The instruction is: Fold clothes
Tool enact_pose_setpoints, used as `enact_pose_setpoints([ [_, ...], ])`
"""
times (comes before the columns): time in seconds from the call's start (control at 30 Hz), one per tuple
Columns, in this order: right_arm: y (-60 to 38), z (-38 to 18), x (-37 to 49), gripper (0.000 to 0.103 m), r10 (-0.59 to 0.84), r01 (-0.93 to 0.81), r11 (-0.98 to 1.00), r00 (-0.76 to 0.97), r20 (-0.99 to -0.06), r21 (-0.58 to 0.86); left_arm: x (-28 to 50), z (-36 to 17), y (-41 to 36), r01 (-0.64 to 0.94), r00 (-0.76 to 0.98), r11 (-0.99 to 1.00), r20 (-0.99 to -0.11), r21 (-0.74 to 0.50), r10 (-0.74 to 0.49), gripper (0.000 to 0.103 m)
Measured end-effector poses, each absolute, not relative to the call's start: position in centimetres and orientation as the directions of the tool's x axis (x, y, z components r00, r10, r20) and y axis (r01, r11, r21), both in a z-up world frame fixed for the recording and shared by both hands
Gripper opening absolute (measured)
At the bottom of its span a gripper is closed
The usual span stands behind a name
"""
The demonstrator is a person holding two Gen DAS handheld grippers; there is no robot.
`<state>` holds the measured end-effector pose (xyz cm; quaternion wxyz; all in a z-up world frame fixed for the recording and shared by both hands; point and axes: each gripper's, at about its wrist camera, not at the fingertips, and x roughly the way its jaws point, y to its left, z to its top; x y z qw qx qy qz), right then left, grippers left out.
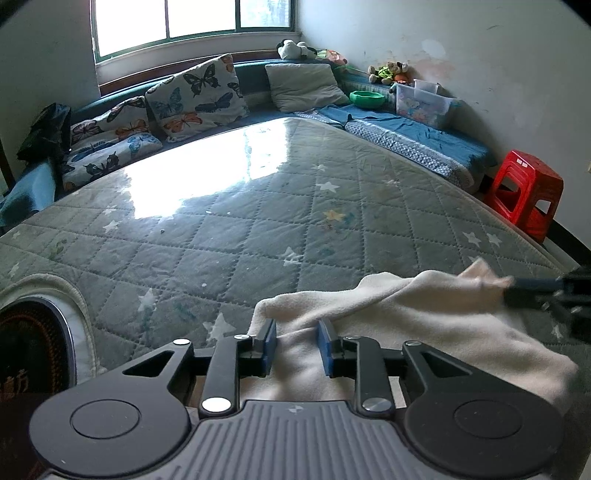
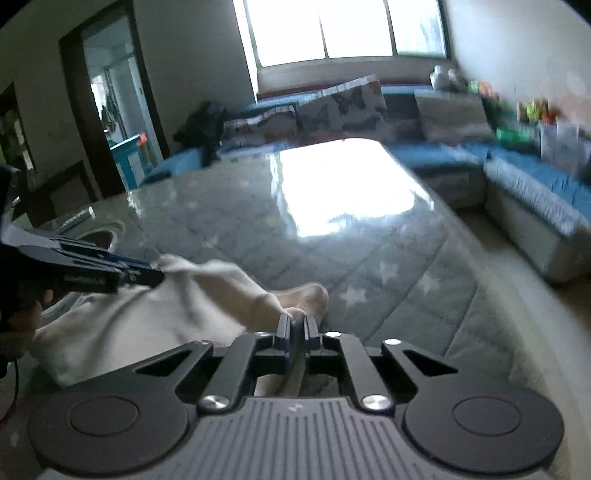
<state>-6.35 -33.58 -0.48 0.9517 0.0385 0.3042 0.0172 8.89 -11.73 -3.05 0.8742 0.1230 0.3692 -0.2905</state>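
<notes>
Daylight pours through the blown-out window [image 1: 192, 18], throwing a white glare patch across the glossy surface [image 1: 258, 206], the left view sharp but bowed and dark at its corners, the right view smeared with motion blur, worst at right.

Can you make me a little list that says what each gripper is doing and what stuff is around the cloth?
cloth: cream garment, rumpled on the table near the front edge
surface: quilted star-print cover with a window glare patch
left hand-held gripper: open, fingers either side of a cloth fold
right hand-held gripper: shut on cloth, pinching a bunched corner
behind table: butterfly pillows, plain pillow, blue bench
right of table: red stool
bench items: green bowl, clear box, soft toys
</notes>
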Motion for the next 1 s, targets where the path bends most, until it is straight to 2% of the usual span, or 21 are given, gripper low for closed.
enact_pose_setpoints([
  [0.13, -33.2, -0.7, -6.0, 0.005, 0.027, -0.002, 0.999, 0.823, -0.567, 0.045, 8.7, -3.2, -11.8, 0.599, 0.571, 0.801, -0.711, 0.019, -0.410, 0.030],
  [0.2, -33.3, -1.5, -5.4, 0.005, 0.021, 0.003, 0.999, 0.807, -0.591, 0.040, 8.5, -3.2, -11.8, 0.598, 0.580, 0.800, -0.708, 0.034, -0.404, 0.033],
  [0.27, -33.8, -2.6, -5.0, 0.006, 0.030, -0.001, 0.999, 0.796, -0.604, 0.048, 8.4, -3.3, -11.9, 0.598, 0.589, 0.800, -0.704, 0.048, -0.397, 0.040],
  [0.37, -34.5, -2.2, -5.5, 0.007, 0.031, 0.002, 0.998, 0.804, -0.593, 0.055, 8.0, -2.8, -11.3, 0.590, 0.591, 0.807, -0.698, 0.031, -0.405, 0.046],
  [0.47, -34.6, -0.5, -6.6, 0.007, 0.025, 0.002, 0.999, 0.823, -0.567, 0.047, 7.6, -2.4, -10.7, 0.582, 0.592, 0.813, -0.692, 0.013, -0.413, 0.045],
  [0.7, -31.0, 1.6, -9.6, 0.007, 0.148, -0.164, 0.986, 0.836, -0.528, 0.017, 3.4, -0.7, -8.5, 0.618, 0.580, 0.785, -0.658, -0.028, -0.480, 0.044],
  [0.93, -30.3, -1.7, -9.5, 0.007, 0.145, -0.155, 0.987, 0.791, -0.594, 0.034, 0.0, -2.0, -5.7, 0.627, 0.544, 0.776, -0.672, -0.072, -0.502, 0.043],
  [1.0, -30.8, -2.3, -9.5, 0.006, 0.147, -0.145, 0.988, 0.799, -0.583, 0.049, 0.4, -3.0, -5.1, 0.595, 0.541, 0.800, -0.698, -0.078, -0.470, 0.042],
])
